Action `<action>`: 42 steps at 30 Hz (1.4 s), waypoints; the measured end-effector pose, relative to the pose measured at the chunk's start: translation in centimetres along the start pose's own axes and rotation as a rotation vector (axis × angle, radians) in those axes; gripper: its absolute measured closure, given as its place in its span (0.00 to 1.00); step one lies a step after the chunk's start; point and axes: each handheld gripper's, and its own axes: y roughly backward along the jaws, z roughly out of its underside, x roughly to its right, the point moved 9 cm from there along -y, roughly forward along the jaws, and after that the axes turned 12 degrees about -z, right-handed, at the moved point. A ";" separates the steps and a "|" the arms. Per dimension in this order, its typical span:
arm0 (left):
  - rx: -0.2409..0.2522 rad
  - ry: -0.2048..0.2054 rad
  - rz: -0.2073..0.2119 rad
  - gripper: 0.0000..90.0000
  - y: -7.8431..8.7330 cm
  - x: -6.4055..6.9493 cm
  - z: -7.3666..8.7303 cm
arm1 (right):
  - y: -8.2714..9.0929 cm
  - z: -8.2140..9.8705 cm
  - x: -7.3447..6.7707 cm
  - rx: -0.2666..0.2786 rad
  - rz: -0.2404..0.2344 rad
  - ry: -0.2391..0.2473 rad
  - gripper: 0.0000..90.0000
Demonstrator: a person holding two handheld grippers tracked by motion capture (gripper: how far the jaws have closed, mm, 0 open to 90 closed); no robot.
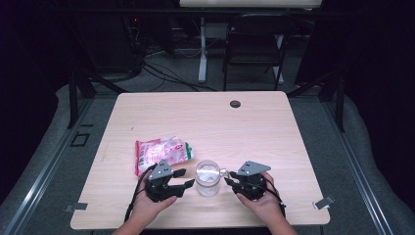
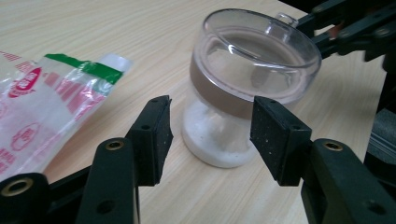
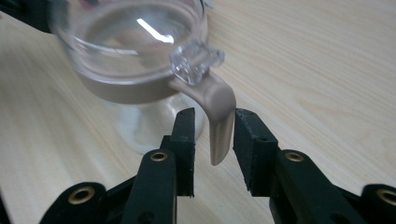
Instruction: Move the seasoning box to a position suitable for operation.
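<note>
Standing between both tools, jar (image 1: 208,177) presents its handle (image 3: 219,119) inside right tool (image 3: 214,135)

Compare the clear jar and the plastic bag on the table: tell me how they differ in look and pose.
The jar stands upright, while the bag lies flat on the table. The jar is rigid clear plastic with a brown band and a lever-like brown tab; the bag is soft, crinkled film printed in red with a green strip. The jar sits between both grippers, and the bag lies off to the side, untouched. Both are see-through.
</note>
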 end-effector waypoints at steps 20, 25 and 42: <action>0.024 -0.006 -0.068 0.80 1.1 -1.7 -1.2 | 3.2 -3.0 1.0 0.124 0.086 -0.163 0.78; 0.013 0.010 -0.052 0.89 1.1 -1.8 -2.9 | 3.0 -4.5 0.7 0.088 0.090 -0.184 0.84; -0.001 -0.024 -0.055 1.00 0.1 -0.8 -2.4 | 2.2 -5.8 -0.9 0.089 0.066 -0.209 0.92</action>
